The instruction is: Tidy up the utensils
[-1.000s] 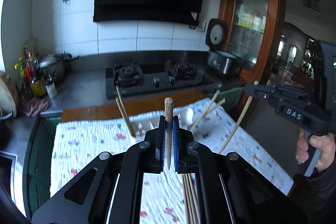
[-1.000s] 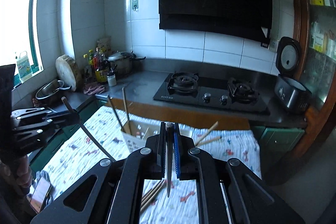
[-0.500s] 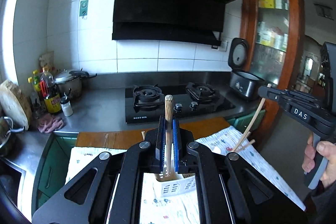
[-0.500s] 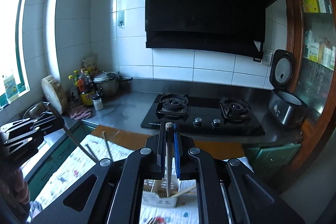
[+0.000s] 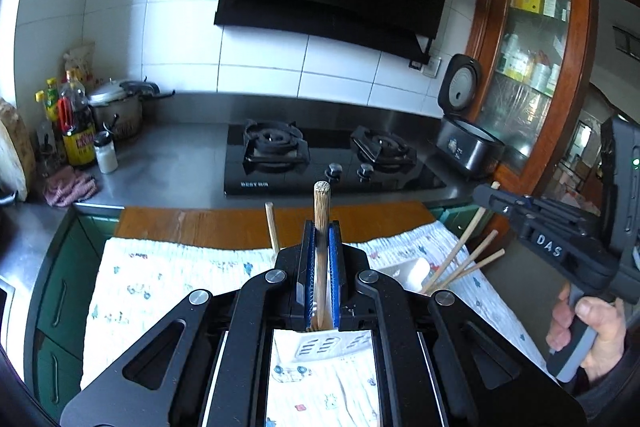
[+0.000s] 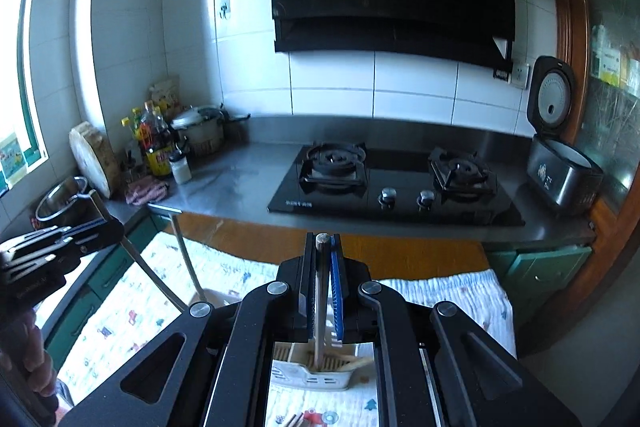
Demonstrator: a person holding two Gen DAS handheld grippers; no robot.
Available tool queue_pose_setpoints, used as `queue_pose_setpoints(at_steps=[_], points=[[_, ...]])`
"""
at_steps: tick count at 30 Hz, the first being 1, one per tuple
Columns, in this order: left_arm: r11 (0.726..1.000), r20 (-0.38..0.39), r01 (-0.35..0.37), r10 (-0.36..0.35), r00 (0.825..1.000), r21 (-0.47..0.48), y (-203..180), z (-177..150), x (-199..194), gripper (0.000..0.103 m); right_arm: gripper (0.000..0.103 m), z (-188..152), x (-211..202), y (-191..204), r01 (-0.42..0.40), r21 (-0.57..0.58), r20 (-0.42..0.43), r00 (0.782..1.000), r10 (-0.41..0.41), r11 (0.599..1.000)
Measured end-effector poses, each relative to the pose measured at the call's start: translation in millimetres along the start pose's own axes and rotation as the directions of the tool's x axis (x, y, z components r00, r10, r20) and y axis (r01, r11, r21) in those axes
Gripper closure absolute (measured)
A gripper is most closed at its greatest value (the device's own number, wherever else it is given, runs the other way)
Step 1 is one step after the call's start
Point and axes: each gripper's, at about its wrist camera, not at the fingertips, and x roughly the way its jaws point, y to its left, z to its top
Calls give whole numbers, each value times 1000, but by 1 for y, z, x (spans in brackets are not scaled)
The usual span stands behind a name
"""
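Each chopstick (image 5: 321, 251) (image 6: 321, 291) stands clamped upright in the closed jaws of the left gripper (image 5: 321, 267) and the right gripper (image 6: 322, 291), tips just above the white holder (image 6: 316, 371) at lower centre. Each tip should probably be lowered inside the holder's rim before the jaws let go, clear of the sticks (image 5: 460, 263) already leaning there.

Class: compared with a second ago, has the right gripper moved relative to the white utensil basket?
Yes. The right gripper, shut on a chopstick, has advanced toward the stove, so the basket now sits beneath its fingers.

The utensil holder (image 6: 316, 375) sits on the cloth-covered table (image 5: 168, 279) in front of you. Behind the table runs the counter: stove (image 5: 320, 159) straight behind the holder, bottles (image 5: 76, 131) at its left, rice cooker (image 5: 464, 131) at its right.
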Motion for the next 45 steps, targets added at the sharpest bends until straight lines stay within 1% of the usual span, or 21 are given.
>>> queue_pose_setpoints(at_steps=[4, 9, 12, 14, 16, 18, 20, 22, 23, 25, 28, 31, 33, 34, 36, 39, 41, 43, 45], points=[[1000, -22, -1, 1, 1000, -1, 1, -6, 7, 97, 96, -11, 9, -4, 3, 10, -25, 1000, -3, 1000], [1000, -43, -5, 5, 999, -4, 0, -11, 12, 96, 94, -18, 13, -7, 7, 18, -36, 999, -6, 1000], [1000, -45, -1, 1, 999, -2, -1, -11, 11, 95, 89, -20, 9, -8, 17, 15, -27, 1000, -17, 1000], [1000, -42, 7, -7, 999, -3, -1, -10, 9, 92, 79, -19, 4, -8, 24, 6, -19, 1000, -23, 1000], [1000, -29, -4, 4, 1000, -1, -2, -8, 4, 84, 76, -19, -1, -8, 32, -5, -8, 999, -32, 999], [1000, -20, 4, -4, 1000, -5, -2, -9, -4, 84, 72, -20, -11, -7, 47, -17, 8, 999, -47, 999], [1000, -4, 5, -5, 1000, -8, -3, -11, -16, 82, 64, -23, -21, -7, 49, -15, 15, 999, -48, 999], [1000, 11, 0, 0, 1000, -10, -3, -15, -29, 73, 63, -29, -32, -7, 42, -10, 22, 999, -42, 999], [1000, 18, -1, 1, 1000, -8, -3, -18, -36, 72, 61, -35, -39, -6, 40, -8, 21, 999, -40, 999], [1000, 28, -11, 12, 1000, -10, -3, -27, -52, 72, 61, -47, -49, -3, 34, -7, 15, 999, -33, 999], [999, 24, 6, -5, 1000, -32, -2, -43, -72, 71, 60, -73, -63, 3, 16, 7, -10, 1000, -16, 1000], [1000, 25, -2, 2, 1000, -22, -5, -67, -92, 68, 60, -109, -71, 13, -16, 16, -51, 999, 17, 1000], [1000, 20, -20, 20, 1000, -18, -6, -84, -102, 66, 60, -137, -75, 24, -7, -2, -75, 997, 7, 1000], [1000, 16, -12, 13, 1000, -21, -6, -94, -107, 66, 60, -149, -75, 29, -10, -7, -89, 996, 9, 1000], [1000, 7, -6, 6, 1000, -25, -5, -110, -114, 66, 60, -176, -76, 37, -20, 2, -123, 992, 20, 1000], [999, 7, -34, 35, 999, -22, -6, -137, -124, 66, 60, -213, -77, 48, -60, 51, -175, 982, 68, 997], [999, -2, -45, 45, 999, -14, -8, -153, -128, 66, 61, -231, -78, 56, -81, 71, -197, 976, 93, 994], [998, -19, -57, 57, 998, -8, -8, -171, -131, 66, 63, -244, -80, 64, -83, 74, -212, 973, 97, 994], [998, -32, -65, 65, 997, -20, -5, -188, -135, 66, 65, -260, -82, 73, -95, 97, -228, 967, 115, 991]])
